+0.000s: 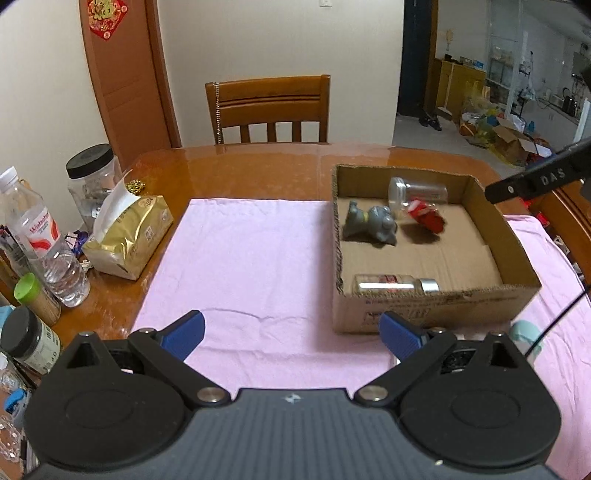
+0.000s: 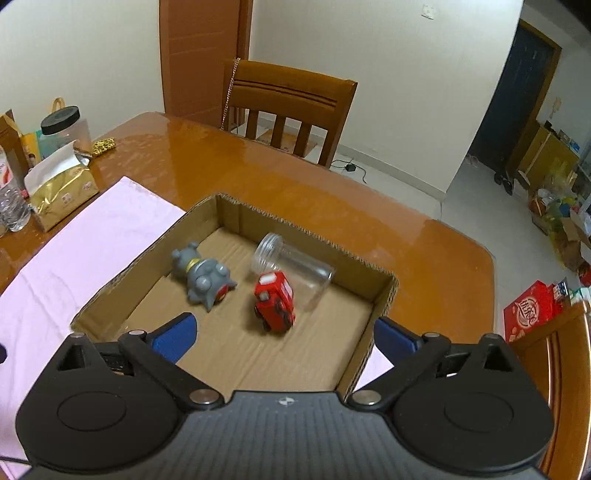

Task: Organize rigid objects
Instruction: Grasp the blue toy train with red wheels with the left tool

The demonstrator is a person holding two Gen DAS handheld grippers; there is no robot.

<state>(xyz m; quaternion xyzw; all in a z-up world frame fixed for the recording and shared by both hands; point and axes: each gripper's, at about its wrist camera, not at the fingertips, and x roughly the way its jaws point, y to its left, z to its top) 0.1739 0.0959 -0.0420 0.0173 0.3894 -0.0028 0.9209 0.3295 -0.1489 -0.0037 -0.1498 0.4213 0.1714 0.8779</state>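
Cardboard box (image 2: 382,295) already holds the red truck (image 2: 275,304), grey figurine (image 2: 205,280), clear jar (image 2: 291,267) and bottle (image 1: 397,284); both grippers' jaws wide, empty, so sorting looks nearly done.

White letters "DAS" mark the black bar (image 1: 537,179) at the right edge of the left wrist view. At far left, the water bottle (image 1: 44,240) carries a red-lettered label that appears to read "Watsons". Print on the tissue pack (image 1: 129,236), the box front (image 1: 436,310) and the red door hanging (image 1: 107,16) is too small or blurred to read.
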